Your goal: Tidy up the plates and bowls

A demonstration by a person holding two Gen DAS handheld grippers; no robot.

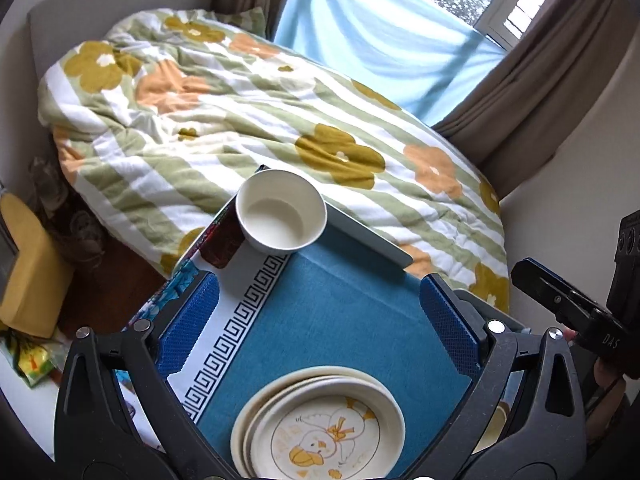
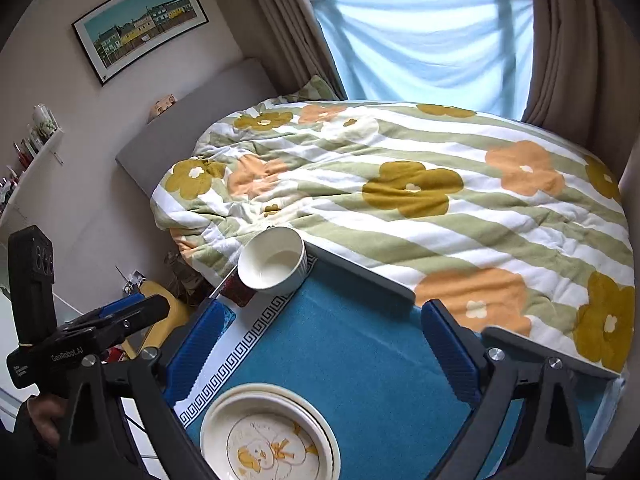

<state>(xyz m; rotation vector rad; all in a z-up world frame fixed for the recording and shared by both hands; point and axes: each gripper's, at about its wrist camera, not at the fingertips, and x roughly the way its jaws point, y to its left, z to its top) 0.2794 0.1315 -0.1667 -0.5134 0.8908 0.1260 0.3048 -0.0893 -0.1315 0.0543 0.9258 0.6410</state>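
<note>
Duck-printed plates [image 1: 320,428] sit stacked on the blue cloth; white bowl [image 1: 281,213] stands upright, well apart.

One white bowl [image 1: 281,214] stands at the far edge of the table [image 1: 360,320], near its far left corner. One stack of plates [image 1: 320,424] sits at the near edge; three rims can be told apart in it, though the exact number is hard to tell, and the top plate carries a duck drawing. One blue cloth [image 1: 344,308] with one patterned border covers the table. Two grippers are in view, both empty.
</note>
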